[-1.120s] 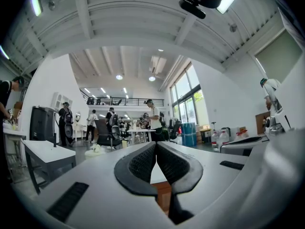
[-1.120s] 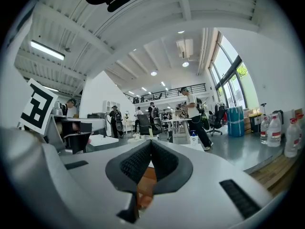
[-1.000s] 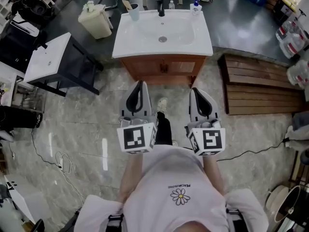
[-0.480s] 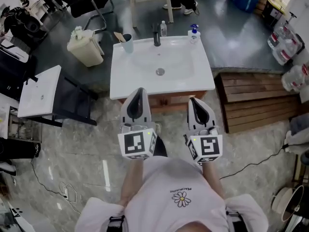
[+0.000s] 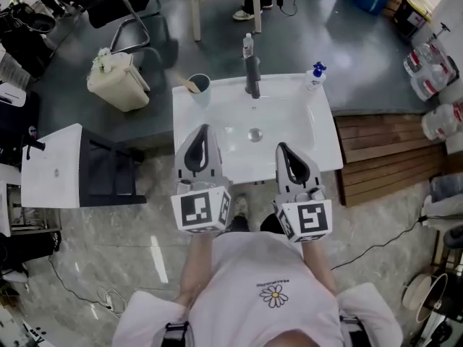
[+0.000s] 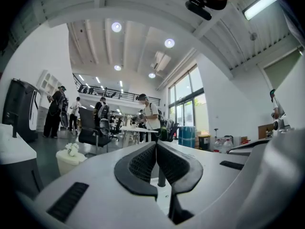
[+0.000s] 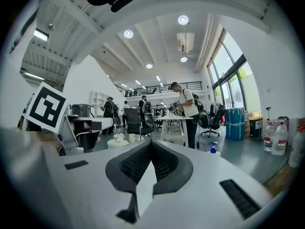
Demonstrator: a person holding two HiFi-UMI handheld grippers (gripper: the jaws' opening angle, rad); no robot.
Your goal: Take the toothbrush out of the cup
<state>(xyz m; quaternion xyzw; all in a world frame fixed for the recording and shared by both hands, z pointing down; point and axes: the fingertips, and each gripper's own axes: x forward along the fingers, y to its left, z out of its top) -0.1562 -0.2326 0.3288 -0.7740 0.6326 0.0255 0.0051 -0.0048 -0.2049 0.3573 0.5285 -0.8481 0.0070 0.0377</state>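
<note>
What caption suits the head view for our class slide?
Left claw and right claw, shut and empty, at the sink; toothbrush in cup.

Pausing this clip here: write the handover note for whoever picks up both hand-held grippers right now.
Left hand-held gripper: shut, empty, at the sink's near edge.
Right hand-held gripper: shut, empty, beside it.
Cup stands at the sink's far left corner, toothbrush inside, leaning left.
Done: nothing; toothbrush untouched.
Left to do: reach the cup, open one gripper, grip the toothbrush, lift it out.
</note>
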